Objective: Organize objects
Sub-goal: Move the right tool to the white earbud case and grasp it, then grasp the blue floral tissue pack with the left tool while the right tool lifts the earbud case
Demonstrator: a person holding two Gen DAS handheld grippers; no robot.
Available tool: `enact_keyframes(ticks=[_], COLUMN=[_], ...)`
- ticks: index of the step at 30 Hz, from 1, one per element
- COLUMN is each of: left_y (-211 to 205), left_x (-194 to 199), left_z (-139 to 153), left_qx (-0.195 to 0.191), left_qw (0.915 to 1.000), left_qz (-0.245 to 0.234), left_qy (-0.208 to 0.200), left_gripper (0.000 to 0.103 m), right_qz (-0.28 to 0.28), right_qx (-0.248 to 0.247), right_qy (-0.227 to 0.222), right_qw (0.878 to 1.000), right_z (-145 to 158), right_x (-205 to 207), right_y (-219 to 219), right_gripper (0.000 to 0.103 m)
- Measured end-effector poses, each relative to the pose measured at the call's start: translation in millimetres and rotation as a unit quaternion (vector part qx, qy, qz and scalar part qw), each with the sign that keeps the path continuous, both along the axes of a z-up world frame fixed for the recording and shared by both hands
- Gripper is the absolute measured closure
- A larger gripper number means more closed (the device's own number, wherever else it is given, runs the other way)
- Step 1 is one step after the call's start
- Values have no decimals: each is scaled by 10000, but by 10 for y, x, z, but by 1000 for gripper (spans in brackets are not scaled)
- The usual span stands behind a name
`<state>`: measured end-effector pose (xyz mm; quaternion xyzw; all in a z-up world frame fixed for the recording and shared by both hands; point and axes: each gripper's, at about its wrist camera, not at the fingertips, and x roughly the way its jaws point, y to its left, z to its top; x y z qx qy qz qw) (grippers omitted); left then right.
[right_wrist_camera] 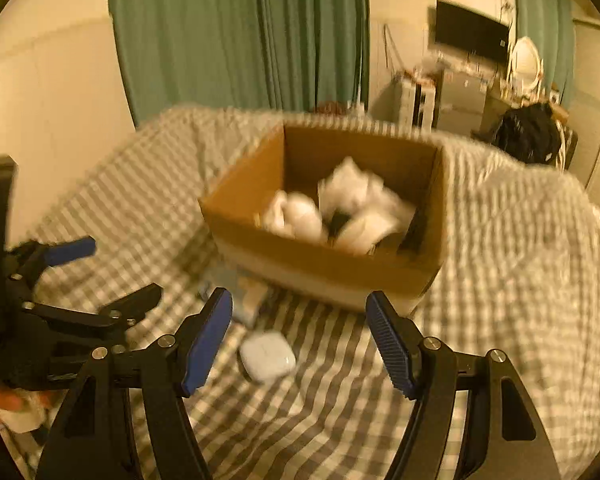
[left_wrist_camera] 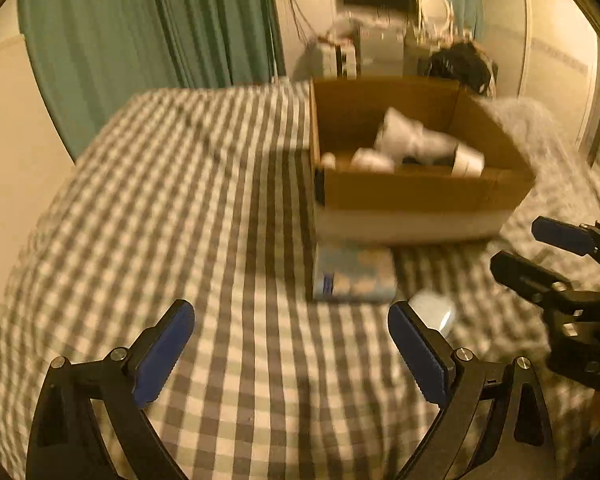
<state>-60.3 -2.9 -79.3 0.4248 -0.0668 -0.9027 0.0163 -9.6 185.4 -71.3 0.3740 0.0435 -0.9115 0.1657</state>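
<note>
Both grippers hang over the checked bed cover (left_wrist_camera: pixel 180 208) with jaws spread wide and nothing between them: the left gripper (left_wrist_camera: pixel 291 346) over bare cloth, the right gripper (right_wrist_camera: pixel 299 338) just above a small white case (right_wrist_camera: pixel 267 355) lying on the cover. Just beyond the case, a pale blue packet (left_wrist_camera: pixel 354 276) lies against the near wall of an open cardboard box (left_wrist_camera: pixel 416 196), which holds several blurred white items (right_wrist_camera: pixel 340 208). Green curtains (right_wrist_camera: pixel 240 36) hang behind the bed.
</note>
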Motion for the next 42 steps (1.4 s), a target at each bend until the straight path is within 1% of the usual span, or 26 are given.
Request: enact_keyframes(ticks=[2,4,5,10,14,15,18,19,23,29,31,34,37,40,42], left_y=[-22,-63,-88,-203,-229,-225,-219,-219,-185,-38,45,179,303,406,424], left_x=[-33,-63,-73,-69,-90,-90,-101,-112,-136,-204,-231,-287,-390,-543,-673], left_z=[-119,-170,-178,-157,-162,-164,-176,-188,-218,-260,-261,-266,-328,-456,-555], left_qx=[-102,-59,-10,127,140,124,59,35,-107,-262,-231,-122,-51,35,103], left_qw=[9998,9996,9996,9991,9987,9987,9987,9986,9985,9986,9989,9994,9992,9980,9973], left_qz=[48,110,146,319,390,394,418,420,402,231,114,-106,-243,-359,-290], left_qy=[-167,-252,-258,-251,-284,-284,-302,-317,-363,-407,-386,-315,-320,-519,-673], left_gripper=[3,3,3,3,3,3,3,3,3,3,3,3,3,3,3], right_qz=[-17,13,20,347,535,616,751,757,735,192,81,67,-87,-277,-307], right_qx=[118,185,242,449,639,672,791,819,763,593,559,263,199,91,-92], right_qy=[-284,-589,-664,-919,-1009,-1033,-1177,-1205,-1094,-641,-519,-568,-382,-308,-403], right_qw=[9995,9981,9975,9941,9914,9905,9870,9864,9883,9960,9971,9980,9990,9991,9987], right_z=[-232,-439,-494,-711,-838,-867,-960,-979,-906,-603,-498,-385,-274,-227,-229], right_x=[-63,-126,-142,-209,-227,-228,-257,-259,-197,-73,-60,-85,-20,-41,-99], right_y=[-25,-52,-67,-245,-358,-393,-458,-462,-405,-95,-23,70,202,300,337], right_gripper=[34,34,34,34,34,35,49,50,50,50,50,50,50,50,50])
